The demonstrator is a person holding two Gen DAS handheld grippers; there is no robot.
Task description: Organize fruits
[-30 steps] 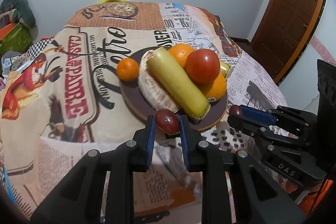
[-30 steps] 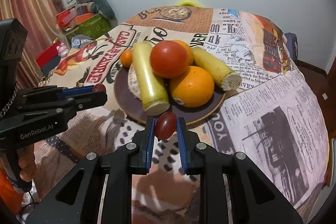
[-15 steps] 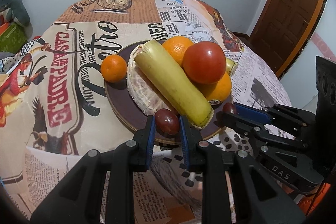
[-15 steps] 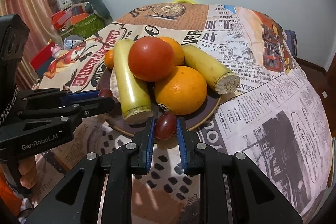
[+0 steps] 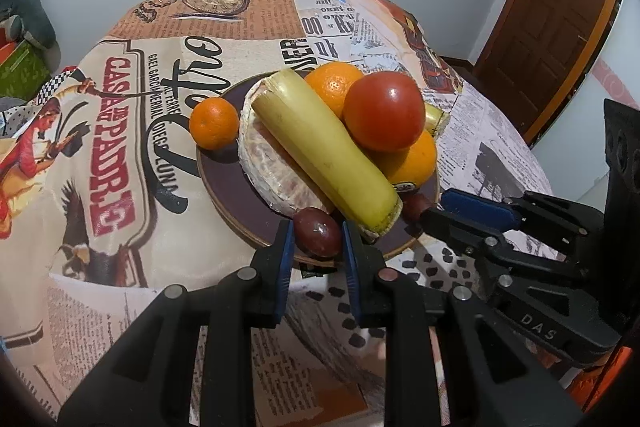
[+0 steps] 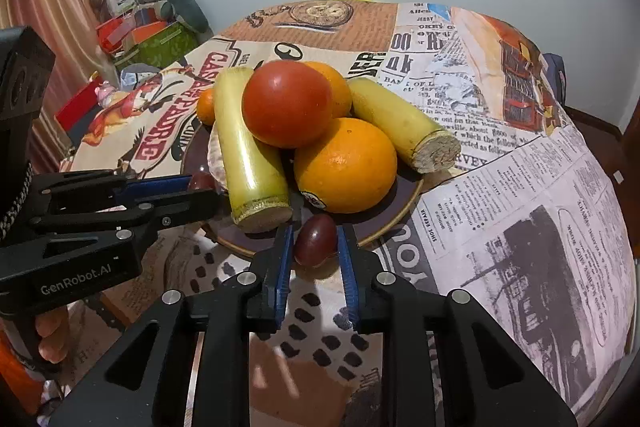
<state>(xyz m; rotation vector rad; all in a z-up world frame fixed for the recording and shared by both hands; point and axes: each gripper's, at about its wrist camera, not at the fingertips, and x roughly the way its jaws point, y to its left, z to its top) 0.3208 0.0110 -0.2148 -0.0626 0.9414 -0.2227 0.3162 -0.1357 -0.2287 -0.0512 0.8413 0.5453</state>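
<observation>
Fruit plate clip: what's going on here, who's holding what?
A person works two handheld grippers at the near rim of the brown plate piled with fruit. The left gripper has a dark red grape between its jaws, and the right gripper has another grape. Both grapes hang over the plate's edge, not yet released.

Both views are evenly and fairly brightly lit from overhead. The tomato (image 5: 384, 111) and the banana (image 6: 250, 151) carry small glare spots. Soft shadows lie under the plate (image 5: 224, 187) on the worktop (image 6: 520, 187). Fisheye bending curves the edges, the corners go black, and focus is sharp mid-frame.
</observation>
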